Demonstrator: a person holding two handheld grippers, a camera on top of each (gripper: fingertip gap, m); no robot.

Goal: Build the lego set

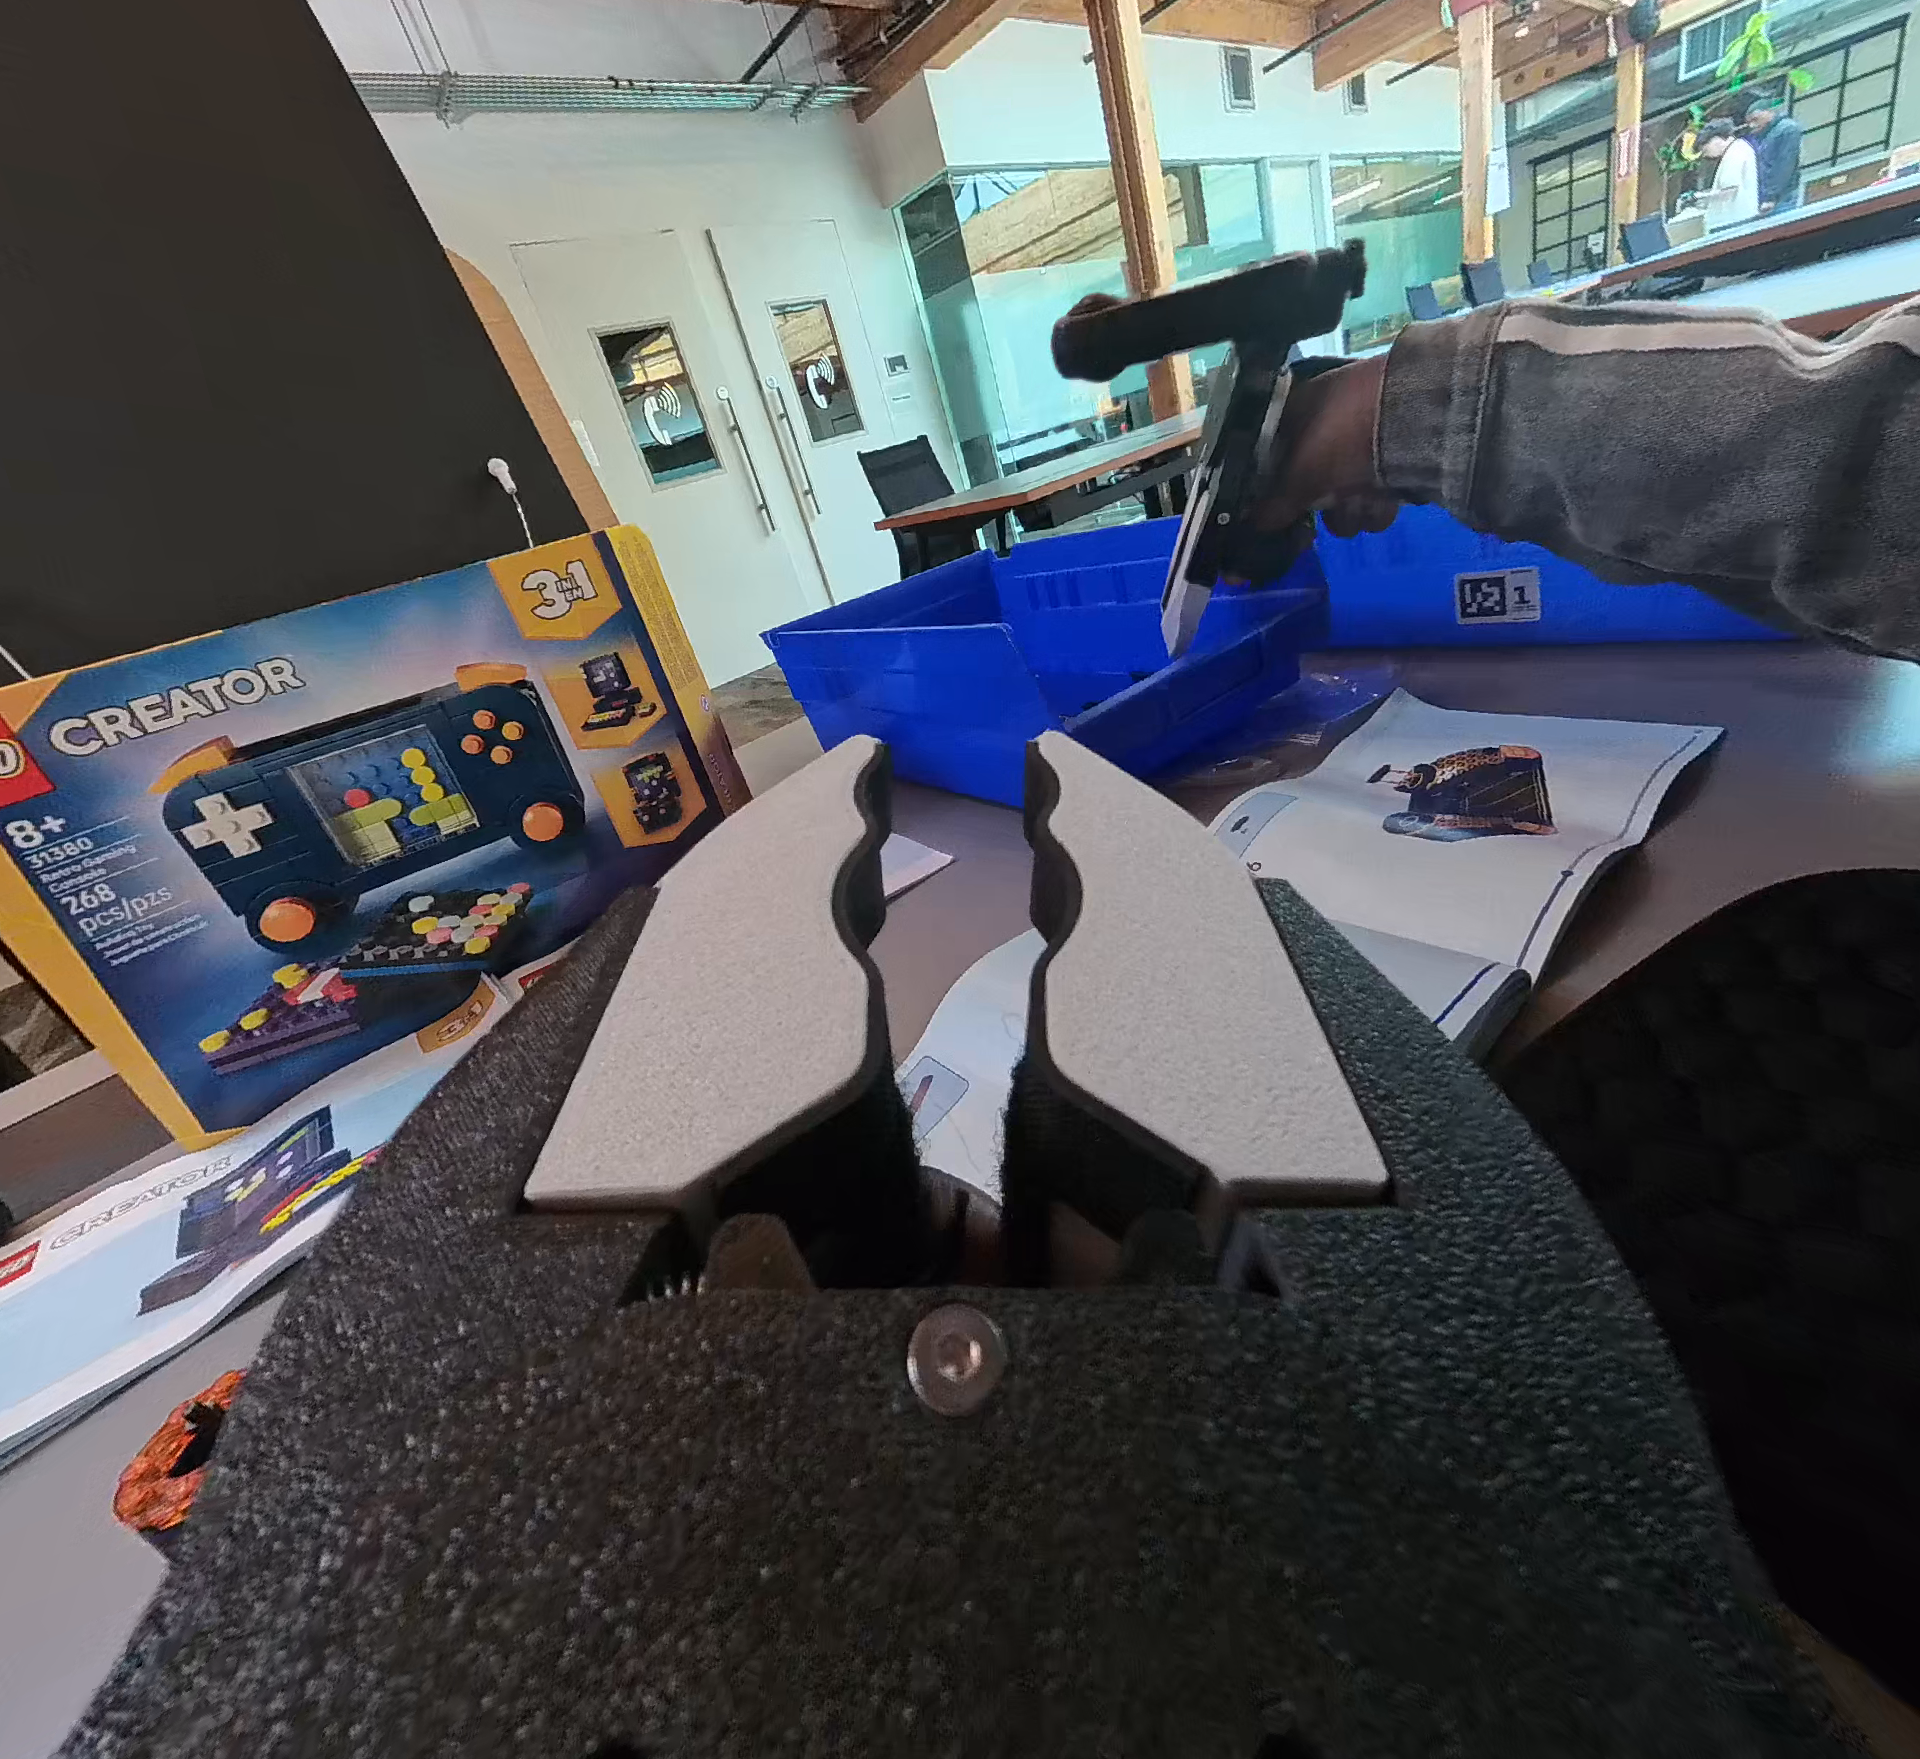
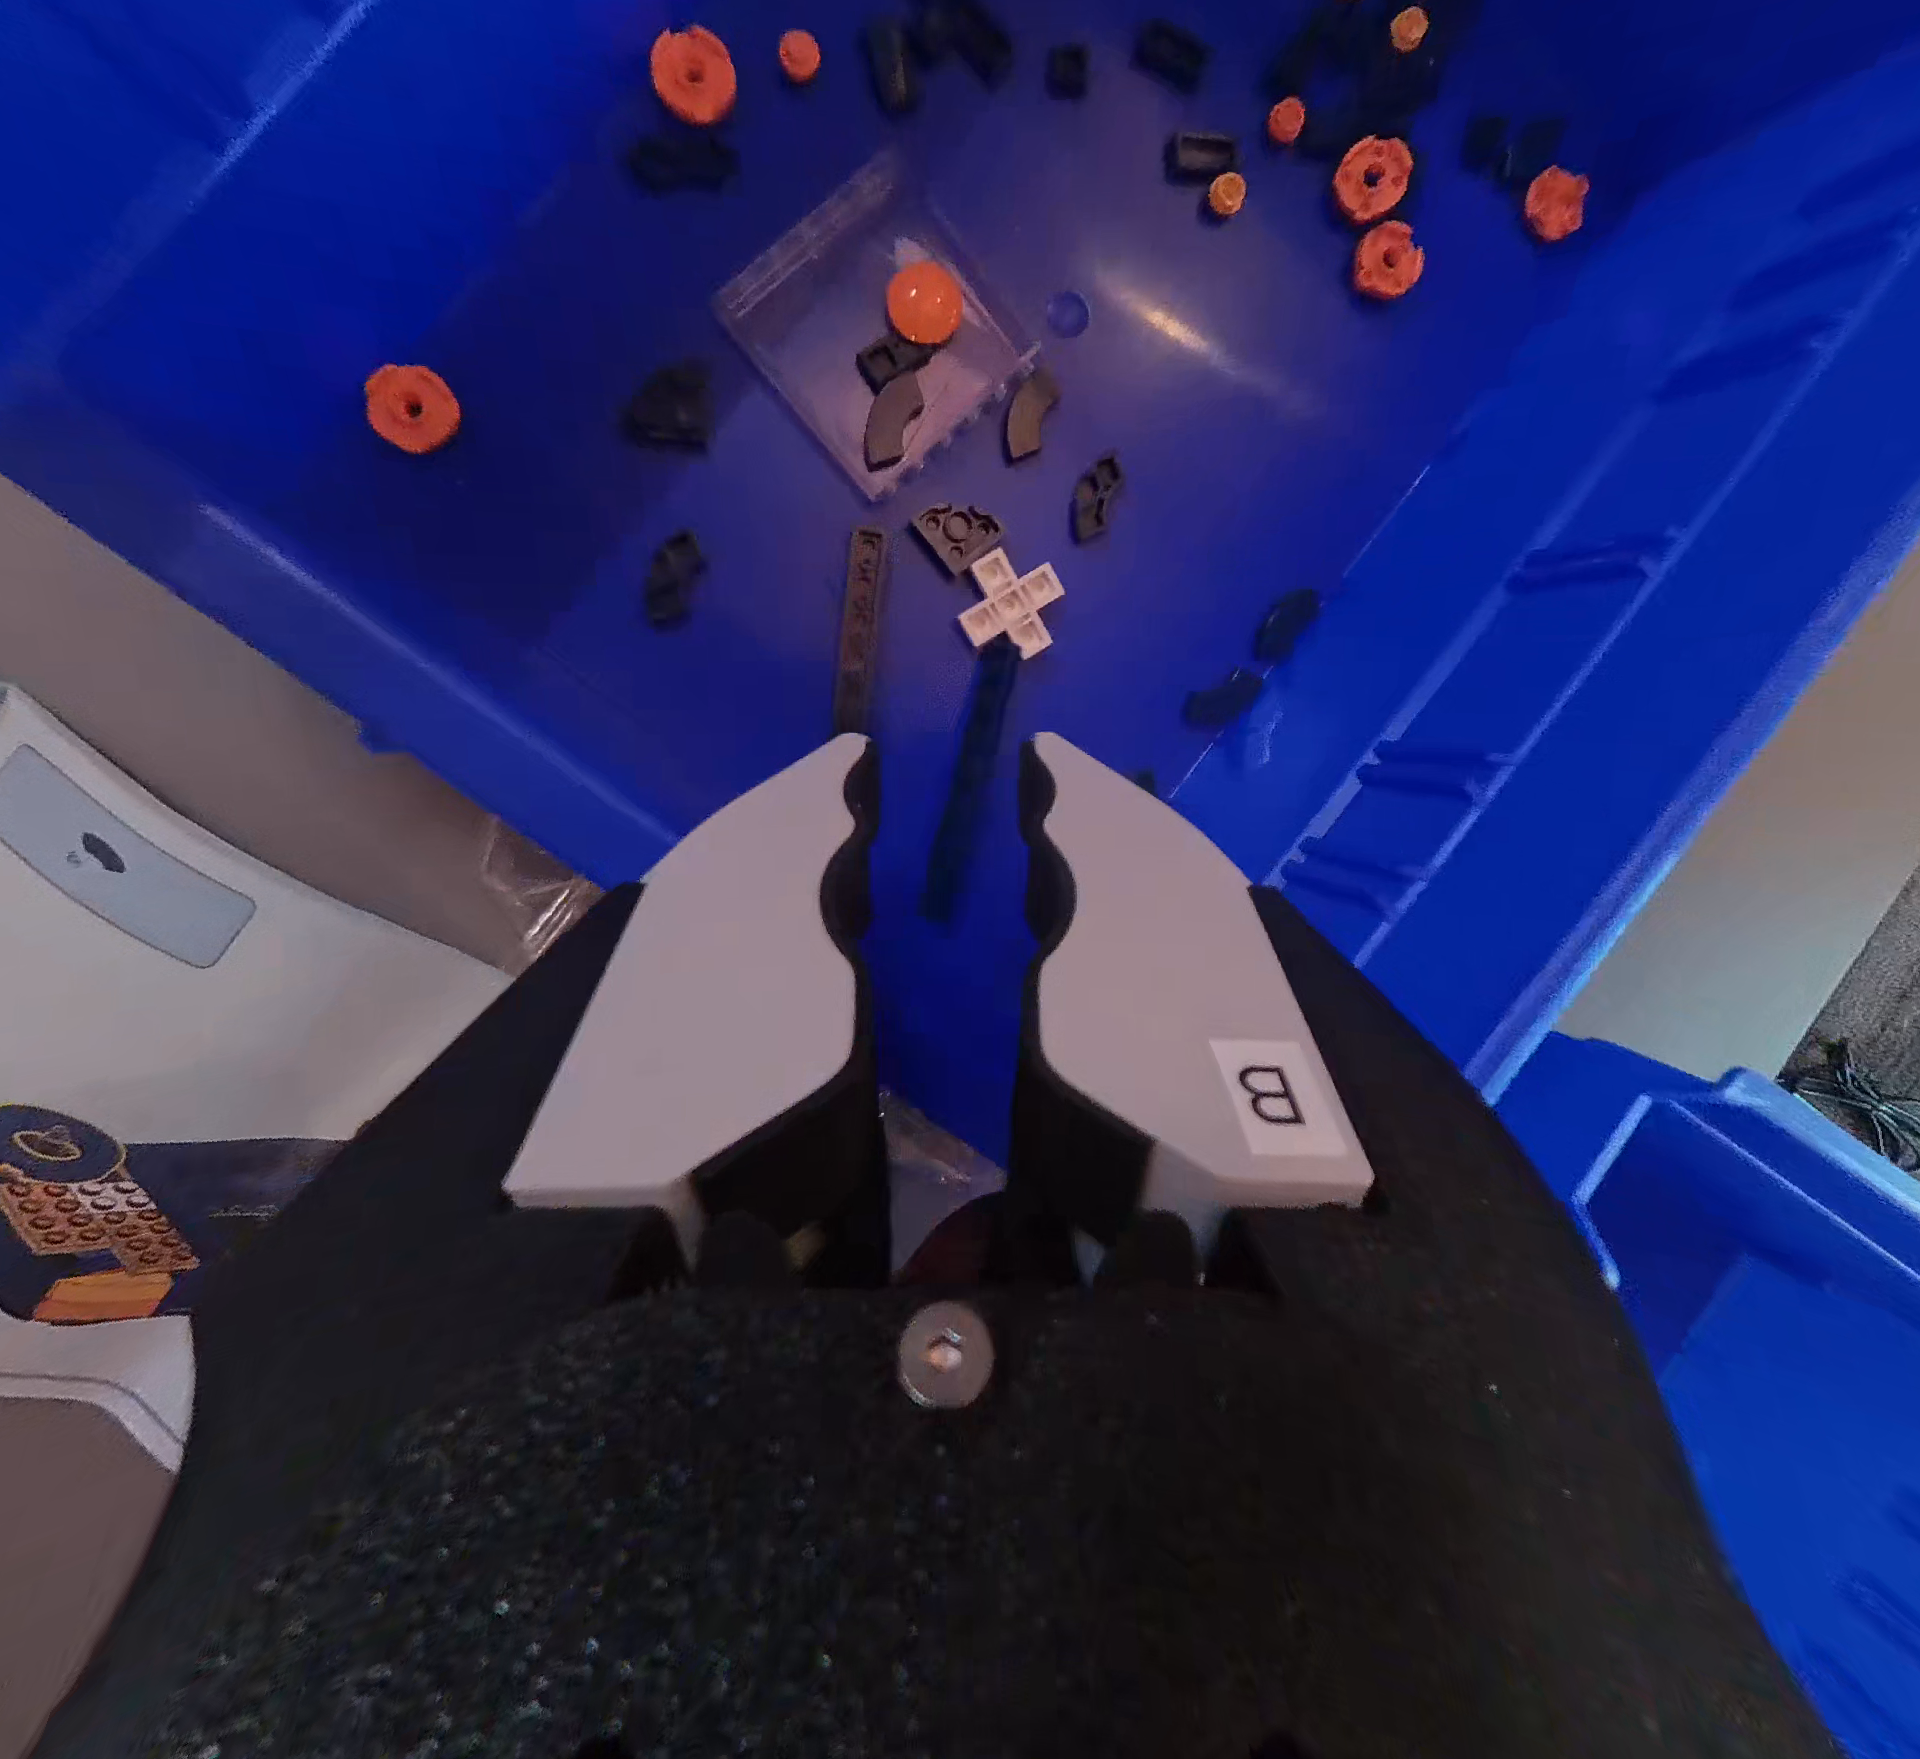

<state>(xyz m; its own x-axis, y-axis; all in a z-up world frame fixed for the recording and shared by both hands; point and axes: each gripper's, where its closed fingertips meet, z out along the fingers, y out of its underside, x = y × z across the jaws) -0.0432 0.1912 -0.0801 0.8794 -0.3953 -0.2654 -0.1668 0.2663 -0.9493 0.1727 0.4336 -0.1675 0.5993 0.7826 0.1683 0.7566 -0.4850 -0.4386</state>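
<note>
Right wrist view: open gripper (image 2: 948,774) above dark-blue strip (image 2: 971,795).

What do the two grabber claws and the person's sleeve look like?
Each gripper, left and right, has two pale grey fingers with wavy black pads on their inner edges, set in a rough black body with a silver screw. The right one carries a white sticker with a letter. The sleeve is faded grey denim.
</note>
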